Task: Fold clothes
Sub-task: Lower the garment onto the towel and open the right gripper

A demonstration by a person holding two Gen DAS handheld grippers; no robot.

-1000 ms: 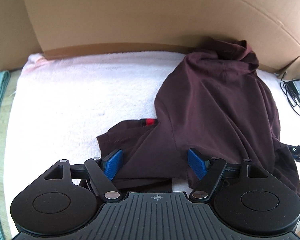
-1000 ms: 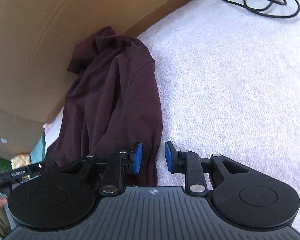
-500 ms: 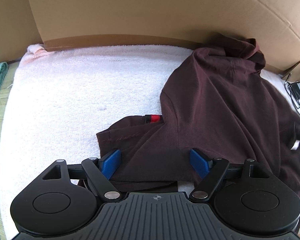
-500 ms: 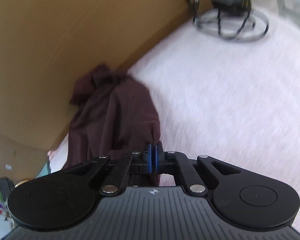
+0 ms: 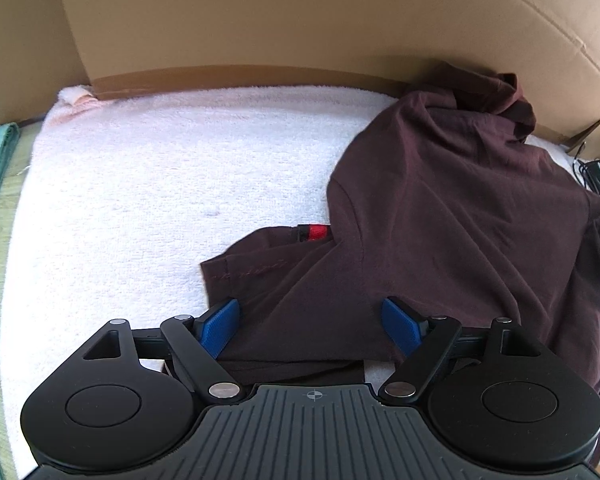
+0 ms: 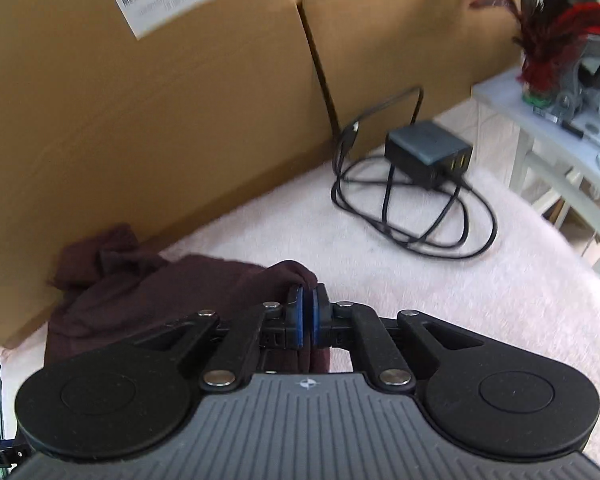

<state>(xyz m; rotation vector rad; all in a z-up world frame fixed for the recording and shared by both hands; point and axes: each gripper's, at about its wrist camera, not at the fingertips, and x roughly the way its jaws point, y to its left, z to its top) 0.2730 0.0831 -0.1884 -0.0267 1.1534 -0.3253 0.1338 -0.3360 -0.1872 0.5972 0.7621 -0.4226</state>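
Now the right gripper (image 6: 307,312), apart a second ago, pinches the maroon shirt (image 6: 148,292); left gripper (image 5: 312,320) stays spread.

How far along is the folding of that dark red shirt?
Barely begun. Nothing looks folded: the shirt lies rumpled on the white towel. In hand: the right gripper pinches a fold of its edge, while the left gripper is open over the sleeve. Spreading flat and all folds remain.

Matt maroon cloth shirt (image 5: 452,208), fluffy towel (image 5: 160,184)
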